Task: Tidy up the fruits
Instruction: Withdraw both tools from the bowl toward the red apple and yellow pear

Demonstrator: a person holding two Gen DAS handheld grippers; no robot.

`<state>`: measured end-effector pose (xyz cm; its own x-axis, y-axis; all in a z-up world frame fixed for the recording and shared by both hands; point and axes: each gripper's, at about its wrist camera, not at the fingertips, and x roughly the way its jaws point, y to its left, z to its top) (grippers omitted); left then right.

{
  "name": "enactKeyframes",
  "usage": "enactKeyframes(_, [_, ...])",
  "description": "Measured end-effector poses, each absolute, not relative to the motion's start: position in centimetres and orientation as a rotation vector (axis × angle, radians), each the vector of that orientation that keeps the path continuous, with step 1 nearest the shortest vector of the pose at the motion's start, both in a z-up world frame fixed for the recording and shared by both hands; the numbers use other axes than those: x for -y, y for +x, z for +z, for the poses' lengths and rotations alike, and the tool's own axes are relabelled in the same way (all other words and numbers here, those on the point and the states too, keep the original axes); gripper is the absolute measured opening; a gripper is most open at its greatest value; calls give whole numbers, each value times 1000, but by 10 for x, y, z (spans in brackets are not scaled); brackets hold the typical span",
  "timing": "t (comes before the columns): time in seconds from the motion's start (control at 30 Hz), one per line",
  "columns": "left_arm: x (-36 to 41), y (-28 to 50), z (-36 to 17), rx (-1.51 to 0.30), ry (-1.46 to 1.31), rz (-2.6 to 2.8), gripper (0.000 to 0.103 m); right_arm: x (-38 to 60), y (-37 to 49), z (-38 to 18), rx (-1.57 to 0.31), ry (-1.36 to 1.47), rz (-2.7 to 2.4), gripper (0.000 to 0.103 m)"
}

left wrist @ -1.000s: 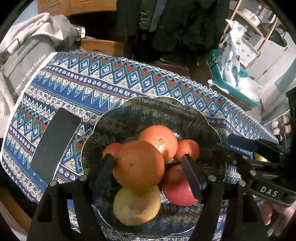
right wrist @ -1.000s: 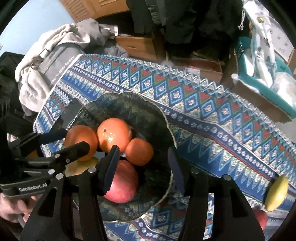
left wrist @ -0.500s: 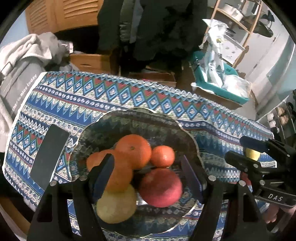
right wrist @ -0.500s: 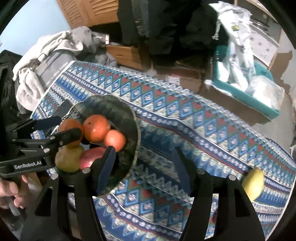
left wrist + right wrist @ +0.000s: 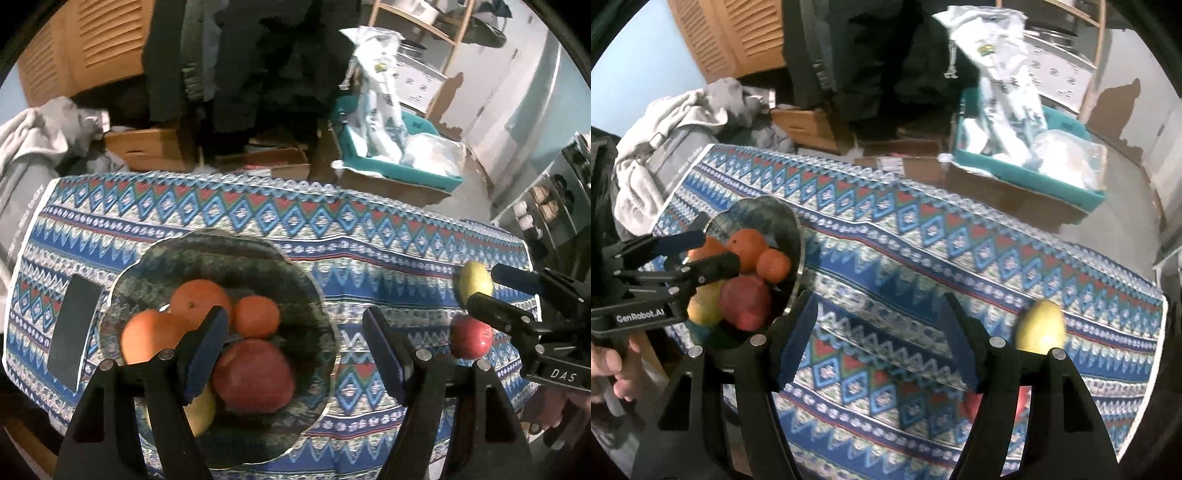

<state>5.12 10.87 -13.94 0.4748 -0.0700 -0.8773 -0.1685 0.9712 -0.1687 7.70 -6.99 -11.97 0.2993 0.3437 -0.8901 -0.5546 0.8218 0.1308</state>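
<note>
Fruits were what I was sorting, and my right claw hung released above bare cloth, its jaws opening with nothing between them. My left claw was also unclenched and empty, its left finger over the bowl. A second earlier the right claw had stood over the bowl beside the red apple, far narrower; now it had swung out across the table toward the yellow pear at the far end. I judged that one delivery was done and the next pick was starting. The bowl held three oranges, the apple and a yellowish fruit. Outside it, the pear and a second red apple lay near each other, well apart from the bowl. A dark phone lay just beside the bowl.
</note>
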Motion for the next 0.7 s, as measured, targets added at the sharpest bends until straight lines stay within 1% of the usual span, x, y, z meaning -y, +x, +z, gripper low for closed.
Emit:
enactKeyframes(0.13, [-90, 57, -136, -1074, -216, 33, 77, 94, 79, -118, -1120, -195, 569, 73])
enactKeyframes(0.23, [-76, 63, -135, -1076, -191, 14, 79, 110, 80, -119, -1120, -183, 551, 73])
enactKeyframes(0.7, [-26, 96, -151, -1123, -101, -24, 79, 192, 109, -148, -1179, -79, 398, 73])
